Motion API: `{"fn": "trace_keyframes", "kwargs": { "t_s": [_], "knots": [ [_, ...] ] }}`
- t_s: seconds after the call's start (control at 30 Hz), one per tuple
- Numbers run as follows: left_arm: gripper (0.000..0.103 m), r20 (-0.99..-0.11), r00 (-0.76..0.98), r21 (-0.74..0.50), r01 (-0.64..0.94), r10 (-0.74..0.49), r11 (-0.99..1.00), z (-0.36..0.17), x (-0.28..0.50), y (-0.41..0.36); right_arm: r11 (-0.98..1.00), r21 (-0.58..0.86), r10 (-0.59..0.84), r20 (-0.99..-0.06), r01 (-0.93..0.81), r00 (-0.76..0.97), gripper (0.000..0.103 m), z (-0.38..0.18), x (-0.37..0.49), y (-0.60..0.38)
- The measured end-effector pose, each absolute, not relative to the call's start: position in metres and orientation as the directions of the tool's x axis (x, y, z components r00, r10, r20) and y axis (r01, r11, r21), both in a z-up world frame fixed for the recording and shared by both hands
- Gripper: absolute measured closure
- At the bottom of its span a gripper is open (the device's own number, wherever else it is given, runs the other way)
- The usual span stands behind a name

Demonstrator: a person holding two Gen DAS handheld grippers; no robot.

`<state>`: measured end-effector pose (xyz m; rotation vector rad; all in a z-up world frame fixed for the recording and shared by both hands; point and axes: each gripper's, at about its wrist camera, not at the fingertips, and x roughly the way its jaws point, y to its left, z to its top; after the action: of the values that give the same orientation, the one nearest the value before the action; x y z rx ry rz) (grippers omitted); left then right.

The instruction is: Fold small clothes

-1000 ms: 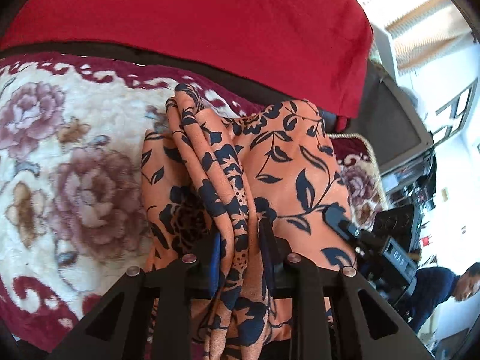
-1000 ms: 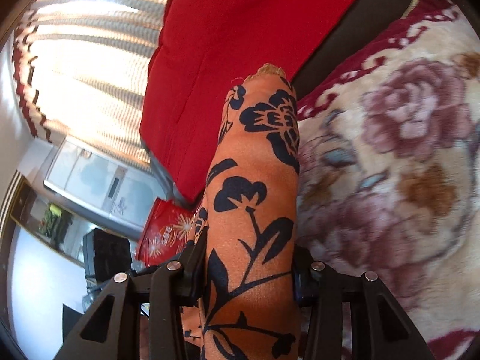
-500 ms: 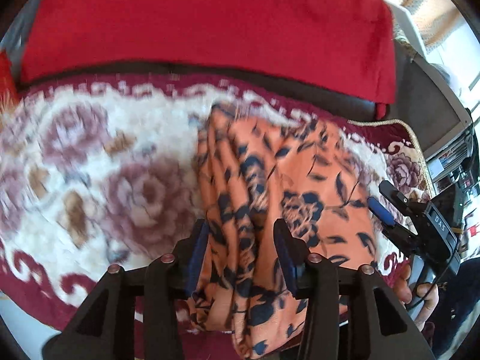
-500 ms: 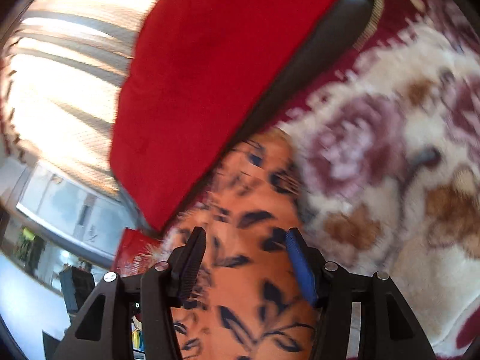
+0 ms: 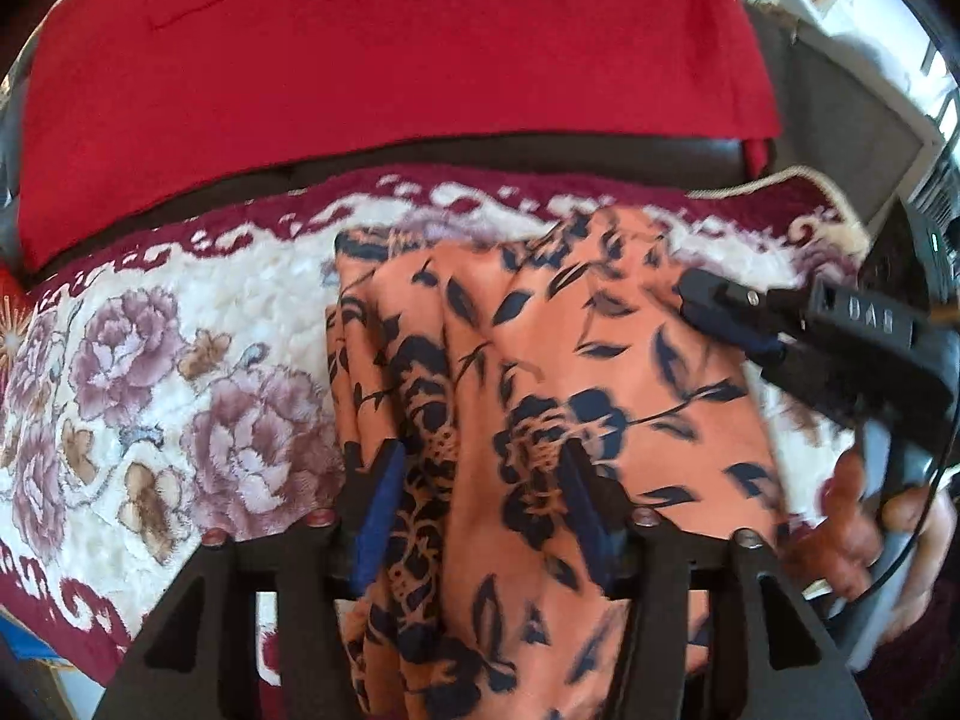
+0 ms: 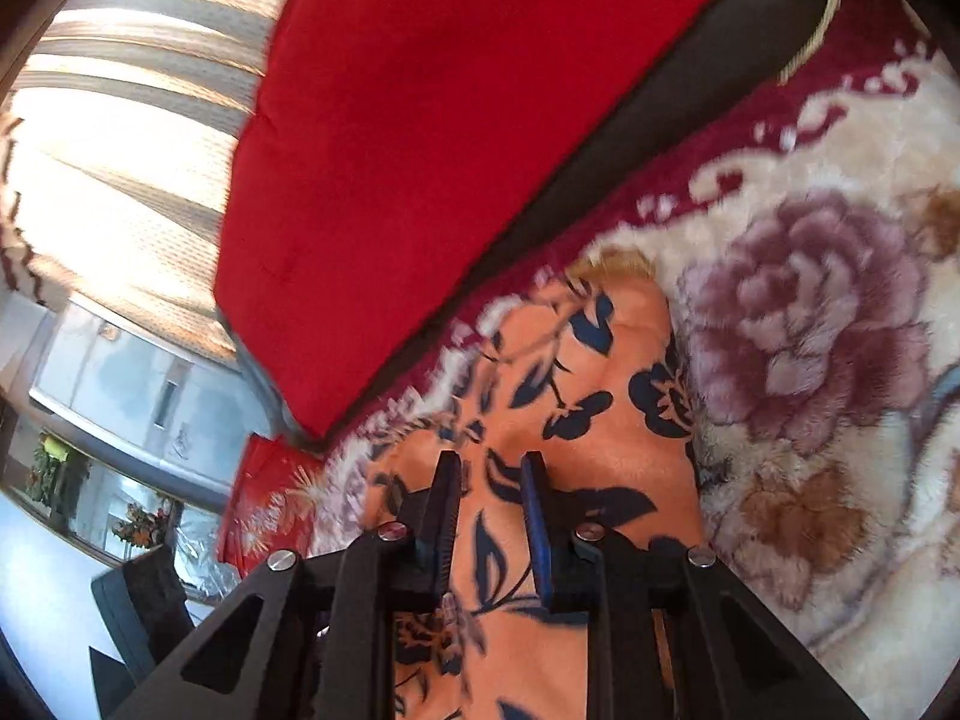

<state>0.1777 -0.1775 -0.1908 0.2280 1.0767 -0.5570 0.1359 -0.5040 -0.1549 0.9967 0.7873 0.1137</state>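
The orange floral garment (image 5: pixel 540 372) lies bunched in long pleats on the flower-patterned plush blanket (image 5: pixel 180 372), directly under and ahead of both tools. The left tool (image 5: pixel 480 480) hangs above it with its jaws spread wide, gripping nothing. The right tool (image 6: pixel 489 480) hovers over the cloth's far end with a narrow gap between its jaws — no fabric appears pinched there. A good next step, I judge: pinch a single outer edge rather than the whole bundle, then draw it flat — away from the red cushion (image 5: pixel 384 60) — before creasing.

Orange garment (image 5: pixel 540 372) on floral blanket (image 5: pixel 180 372)
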Motion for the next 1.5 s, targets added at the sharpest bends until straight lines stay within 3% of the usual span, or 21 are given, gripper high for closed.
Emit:
{"fn": "trace_keyframes", "kwargs": {
  "t_s": [0.07,0.1,0.13,0.17,0.33,0.57,0.67,0.8,1.03,1.2,1.23,1.27,1.3,1.33,1.37,1.5],
  "knots": [
    [0.034,-0.910,0.347,-0.010,0.530,-0.228,0.848,-0.217,0.183,-0.181,0.573,0.761,0.440,-0.599,0.304,0.670,0.088,-0.175,0.149,-0.503],
    [0.025,-0.912,0.346,-0.006,0.529,-0.222,0.849,-0.224,0.183,-0.181,0.566,0.756,0.441,-0.614,0.327,0.655,0.098,-0.186,0.152,-0.505],
    [0.014,-0.905,0.364,0.002,0.521,-0.220,0.853,-0.229,0.184,-0.179,0.537,0.776,0.451,-0.595,0.330,0.665,0.098,-0.192,0.150,-0.507],
    [0.011,-0.899,0.379,0.005,0.513,-0.221,0.858,-0.231,0.185,-0.176,0.498,0.802,0.465,-0.567,0.329,0.680,0.098,-0.195,0.147,-0.512],
    [0.011,-0.921,0.300,-0.085,0.467,-0.248,0.880,-0.223,0.193,-0.160,0.529,0.792,0.417,-0.554,0.304,0.720,0.093,-0.166,0.108,-0.506],
    [0.011,-0.812,0.531,0.055,0.482,-0.242,0.874,-0.164,0.140,-0.141,0.714,0.649,0.277,-0.608,0.264,0.744,0.092,-0.108,0.026,-0.473],
    [0.010,-0.798,0.564,0.105,0.475,-0.211,0.874,-0.166,0.125,-0.136,0.727,0.624,0.266,-0.642,0.287,0.719,0.092,-0.116,0.003,-0.463],
    [0.006,-0.890,0.447,0.157,0.478,-0.086,0.864,-0.218,0.132,-0.142,0.669,0.650,0.335,-0.697,0.362,0.634,0.093,-0.172,0.009,-0.455],
    [0.006,-0.836,0.536,0.189,0.482,-0.117,0.855,-0.183,0.119,-0.136,0.695,0.631,0.296,-0.688,0.344,0.662,0.092,-0.136,-0.003,-0.461],
    [0.006,-0.789,0.576,0.105,0.466,-0.212,0.878,-0.141,0.105,-0.125,0.739,0.596,0.198,-0.638,0.314,0.744,0.091,-0.089,-0.021,-0.460],
    [0.006,-0.778,0.588,0.102,0.464,-0.219,0.880,-0.134,0.103,-0.123,0.752,0.580,0.173,-0.633,0.314,0.755,0.088,-0.083,-0.025,-0.457],
    [0.006,-0.769,0.601,0.107,0.455,-0.217,0.884,-0.131,0.102,-0.121,0.768,0.559,0.144,-0.627,0.313,0.765,0.072,-0.077,-0.029,-0.454],
    [0.006,-0.760,0.615,0.116,0.445,-0.209,0.888,-0.127,0.100,-0.122,0.777,0.544,0.125,-0.626,0.316,0.770,0.040,-0.074,-0.032,-0.453],
    [0.006,-0.749,0.632,0.129,0.432,-0.198,0.893,-0.122,0.098,-0.120,0.782,0.538,0.112,-0.620,0.316,0.777,0.023,-0.072,-0.035,-0.454],
    [0.006,-0.733,0.655,0.143,0.415,-0.186,0.898,-0.117,0.094,-0.118,0.784,0.535,0.094,-0.604,0.316,0.791,0.014,-0.071,-0.040,-0.453],
    [0.006,-0.688,0.712,0.187,0.358,-0.138,0.915,-0.105,0.091,-0.108,0.786,0.524,0.074,-0.606,0.328,0.792,0.014,-0.071,-0.046,-0.457]
  ]
}}
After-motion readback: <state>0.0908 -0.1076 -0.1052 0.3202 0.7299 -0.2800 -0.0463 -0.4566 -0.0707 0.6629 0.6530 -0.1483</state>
